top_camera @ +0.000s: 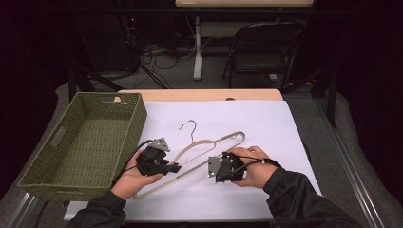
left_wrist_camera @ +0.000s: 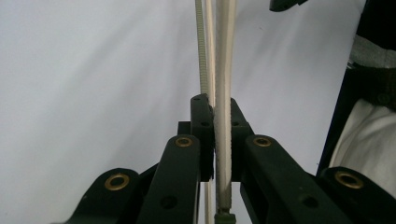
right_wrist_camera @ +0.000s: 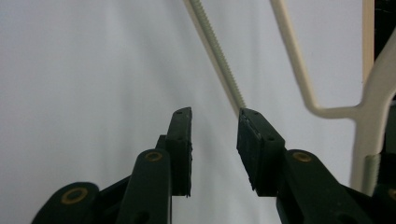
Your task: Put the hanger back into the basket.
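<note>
A cream clothes hanger (top_camera: 209,142) with a dark wire hook lies on the white sheet (top_camera: 256,118). My left gripper (top_camera: 176,167) is shut on the hanger's lower bar near its left arm. In the left gripper view the pale bar (left_wrist_camera: 223,93) runs straight up between the pads of my left gripper (left_wrist_camera: 218,135), which press on it. My right gripper (top_camera: 217,172) sits by the hanger's right end, jaws apart. In the right gripper view my right gripper (right_wrist_camera: 215,135) stands open with nothing between its pads; the ridged bar (right_wrist_camera: 219,51) and the hanger's curved arm (right_wrist_camera: 299,70) pass just beyond and to the right.
A green woven basket (top_camera: 130,135) with nothing in it stands at the left, close to my left hand. The white sheet covers most of the wooden table (top_camera: 199,94). A dark folding chair (top_camera: 261,47) and floor cables lie beyond the far edge.
</note>
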`<state>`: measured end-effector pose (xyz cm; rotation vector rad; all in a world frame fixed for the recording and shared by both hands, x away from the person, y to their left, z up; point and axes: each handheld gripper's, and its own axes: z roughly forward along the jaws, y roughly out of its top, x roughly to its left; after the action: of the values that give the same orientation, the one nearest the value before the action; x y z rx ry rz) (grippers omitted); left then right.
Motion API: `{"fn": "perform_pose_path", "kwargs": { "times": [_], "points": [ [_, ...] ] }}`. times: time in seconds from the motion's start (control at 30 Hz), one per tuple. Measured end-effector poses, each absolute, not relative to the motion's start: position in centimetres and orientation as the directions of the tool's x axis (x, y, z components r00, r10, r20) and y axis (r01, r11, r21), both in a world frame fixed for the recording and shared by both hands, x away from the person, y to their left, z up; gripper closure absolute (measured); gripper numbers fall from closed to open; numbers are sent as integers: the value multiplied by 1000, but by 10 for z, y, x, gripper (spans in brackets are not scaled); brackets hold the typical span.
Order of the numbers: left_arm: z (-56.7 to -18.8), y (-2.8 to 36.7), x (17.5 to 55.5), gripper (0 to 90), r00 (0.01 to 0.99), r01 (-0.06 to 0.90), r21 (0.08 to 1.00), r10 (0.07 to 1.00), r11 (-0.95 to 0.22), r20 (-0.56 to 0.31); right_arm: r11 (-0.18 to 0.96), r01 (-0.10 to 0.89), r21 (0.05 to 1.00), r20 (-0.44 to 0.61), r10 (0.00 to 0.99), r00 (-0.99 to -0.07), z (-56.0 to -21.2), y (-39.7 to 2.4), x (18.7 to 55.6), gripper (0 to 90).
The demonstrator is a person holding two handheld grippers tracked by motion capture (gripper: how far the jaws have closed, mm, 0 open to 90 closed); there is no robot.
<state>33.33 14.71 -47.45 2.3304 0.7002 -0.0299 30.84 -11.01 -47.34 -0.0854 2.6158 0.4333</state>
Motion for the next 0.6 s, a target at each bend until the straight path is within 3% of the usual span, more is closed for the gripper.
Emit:
{"fn": "perform_pose_path", "kwargs": {
  "times": [0.6],
  "points": [
    [-434,167,321,875,811,510,663,563,-548,-158,941,-78,330,-479,96,-872,-474,-121,313,581]
  ]
}}
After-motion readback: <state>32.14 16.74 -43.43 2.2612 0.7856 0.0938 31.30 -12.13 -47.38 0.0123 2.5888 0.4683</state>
